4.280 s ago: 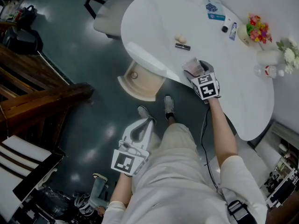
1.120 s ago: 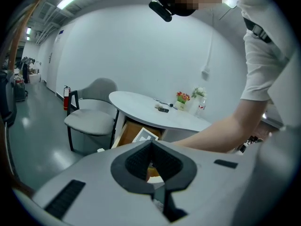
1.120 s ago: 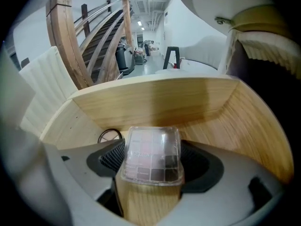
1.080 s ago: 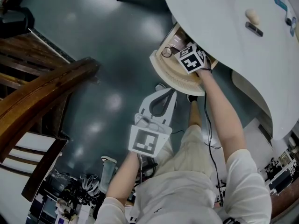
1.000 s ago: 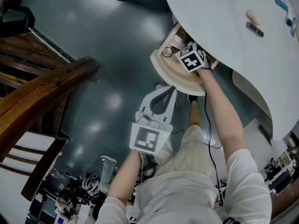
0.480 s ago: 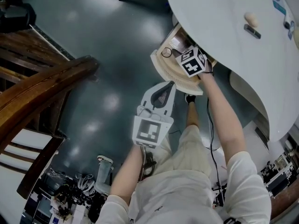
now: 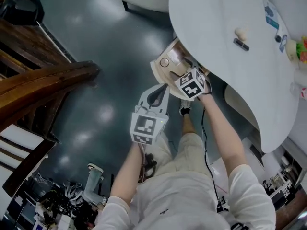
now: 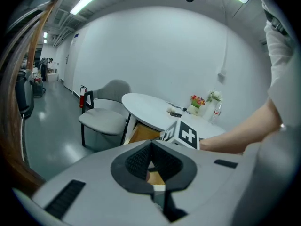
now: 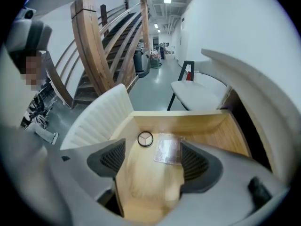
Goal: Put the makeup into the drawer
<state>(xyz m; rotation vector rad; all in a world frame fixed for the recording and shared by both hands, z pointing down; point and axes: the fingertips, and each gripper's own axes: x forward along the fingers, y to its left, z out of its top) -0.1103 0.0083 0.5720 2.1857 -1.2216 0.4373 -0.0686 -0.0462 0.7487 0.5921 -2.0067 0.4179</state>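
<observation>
The wooden drawer (image 7: 159, 74) stands pulled out from under the white round table (image 7: 216, 56). Inside it lie a round compact (image 9: 145, 139) and a clear square makeup case (image 9: 168, 149); the head view also shows the compact (image 7: 164, 62). My right gripper (image 9: 153, 144) hovers open over the drawer floor, nothing between its pads; in the head view its marker cube covers most of the right gripper (image 7: 186, 76). My left gripper (image 7: 164, 86) is shut and empty, just below the drawer front. A beige sponge (image 7: 241, 32) and a dark tube (image 7: 241, 44) rest on the tabletop.
A wooden staircase (image 7: 43, 80) rises at the left. A grey chair (image 8: 106, 119) stands beside the table. Small packs (image 7: 271, 9) and flowers (image 8: 196, 101) occupy the table's far side. The person's shoe (image 7: 185, 110) is on the dark floor under the drawer.
The clear case, held by the right gripper at the table edge 4.3 s ago, now lies in the drawer. Over the last second the right gripper drew back and the left gripper rose toward the drawer.
</observation>
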